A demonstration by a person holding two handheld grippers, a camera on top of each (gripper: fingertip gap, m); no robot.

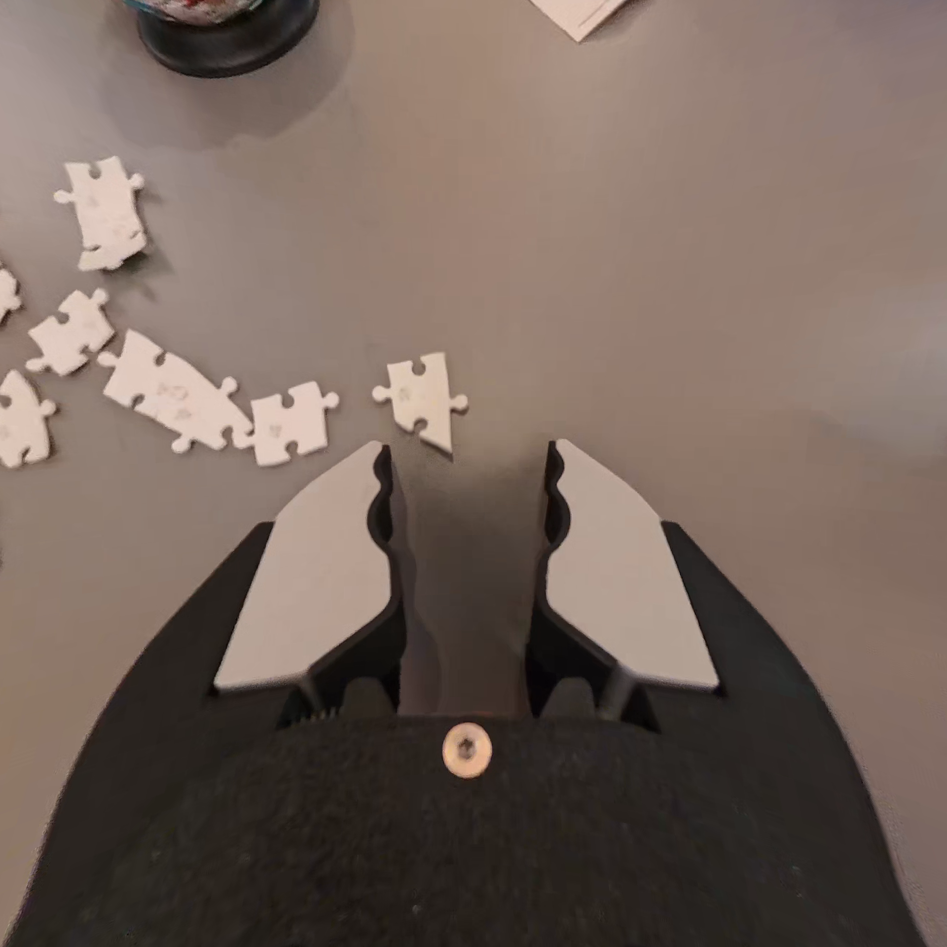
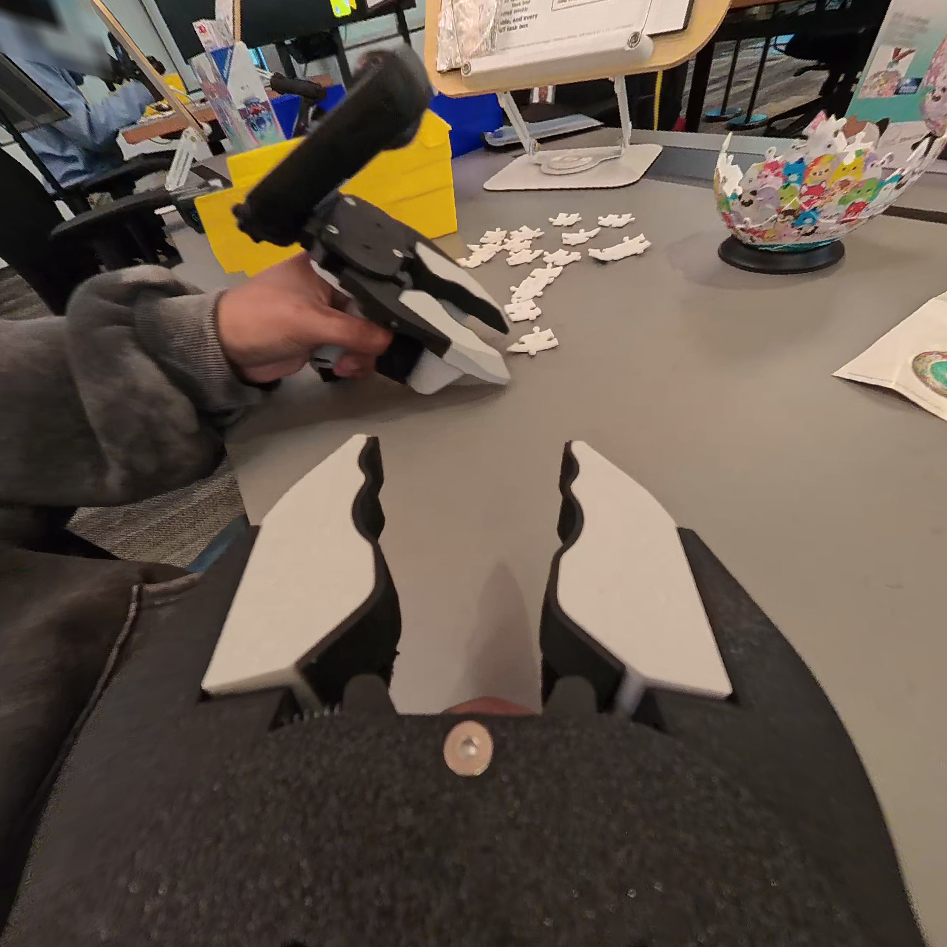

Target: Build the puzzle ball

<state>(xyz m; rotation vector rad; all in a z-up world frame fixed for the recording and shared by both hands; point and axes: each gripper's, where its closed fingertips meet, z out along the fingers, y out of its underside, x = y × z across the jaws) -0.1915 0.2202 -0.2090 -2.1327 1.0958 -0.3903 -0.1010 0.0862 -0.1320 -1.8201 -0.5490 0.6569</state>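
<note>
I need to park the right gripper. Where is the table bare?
Bare: grey table between the loose white pieces, the half-built puzzle ball and the paper sheet. Crowded: around the pieces, where the left hand-held gripper works.

Bare table (image 2: 666, 410) lies ahead of both parted jaws (loose pieces (image 1: 421, 397) crowd the left side only).
</note>
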